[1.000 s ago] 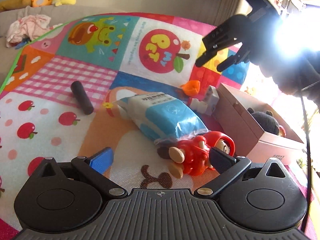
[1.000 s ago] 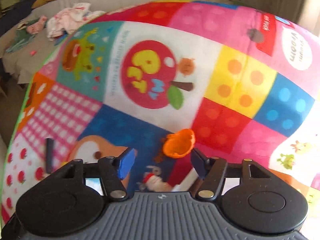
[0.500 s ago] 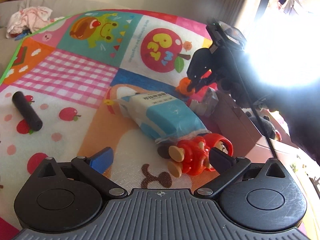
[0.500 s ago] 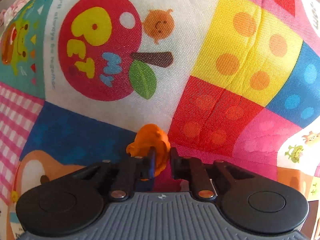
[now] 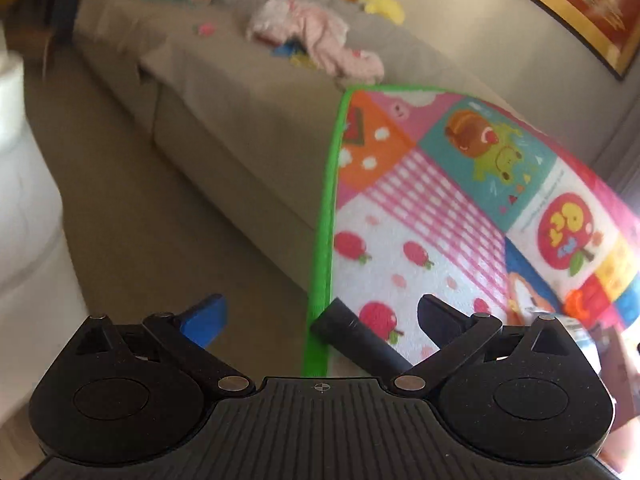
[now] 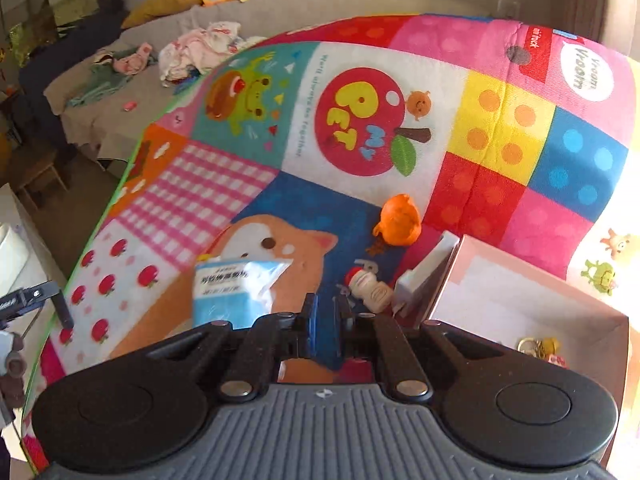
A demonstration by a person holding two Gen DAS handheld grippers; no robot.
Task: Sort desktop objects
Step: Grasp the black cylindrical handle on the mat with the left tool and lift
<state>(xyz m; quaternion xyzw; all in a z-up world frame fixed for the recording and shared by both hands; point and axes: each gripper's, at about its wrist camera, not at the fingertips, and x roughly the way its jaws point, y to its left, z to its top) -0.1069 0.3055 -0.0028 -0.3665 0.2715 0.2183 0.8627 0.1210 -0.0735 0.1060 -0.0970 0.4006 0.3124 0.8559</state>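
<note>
We see one black cylinder [image 5: 360, 340], its near end hidden behind the wide left tool [image 5: 320, 316]; right tool [image 6: 325, 312] closed, empty; one orange toy [image 6: 398, 220] lies free.

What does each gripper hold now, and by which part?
Nothing is held. The right gripper is shut and empty; the left gripper is open, with the black cylinder lying between its fingers.
</note>
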